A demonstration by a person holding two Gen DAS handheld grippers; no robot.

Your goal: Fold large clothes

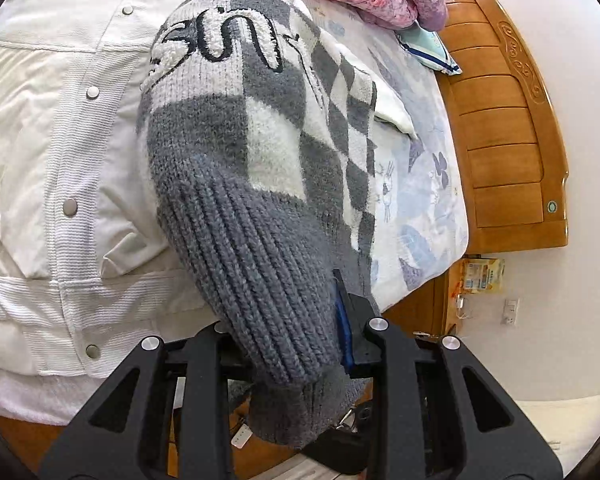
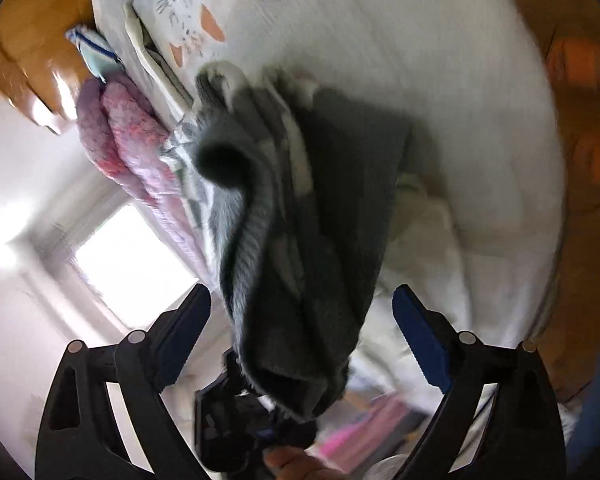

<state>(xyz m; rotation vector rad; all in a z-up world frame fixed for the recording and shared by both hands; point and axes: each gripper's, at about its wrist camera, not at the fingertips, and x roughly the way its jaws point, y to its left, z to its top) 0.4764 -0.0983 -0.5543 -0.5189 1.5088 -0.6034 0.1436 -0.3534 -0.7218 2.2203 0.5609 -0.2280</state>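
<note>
1. Two grippers work one garment: a chunky grey-and-white checked knit sweater (image 1: 236, 184) with a looped script motif, lifted over a bed covered by a pale blue printed sheet (image 1: 428, 200).
2. The left gripper (image 1: 300, 344) pinches the sweater's ribbed grey hem, the knit bunched thick between its jaws; one blue-padded finger (image 1: 345, 332) presses into the ribbing, the other is hidden behind the wool.
3. The right gripper (image 2: 300, 332) stands spread wide, its blue pads clear on either side of the dark hanging fold of sweater (image 2: 300, 280). It grips nothing.
4. To do this step well, I judge the right gripper should close on a matching corner of the hem, level with the left one, so the sweater hangs flat rather than twisted before it is laid down.
5. It should take a single edge, not the whole bundle; thick knit slips and sags.
6. The sweater hangs above a white snap-button jacket (image 1: 60, 140) spread on the bed; keeping it raised should avoid dragging that.
7. Pose: the left gripper tilts steeply down towards the bed, and the right gripper's view is canted hard sideways and blurred.
</note>
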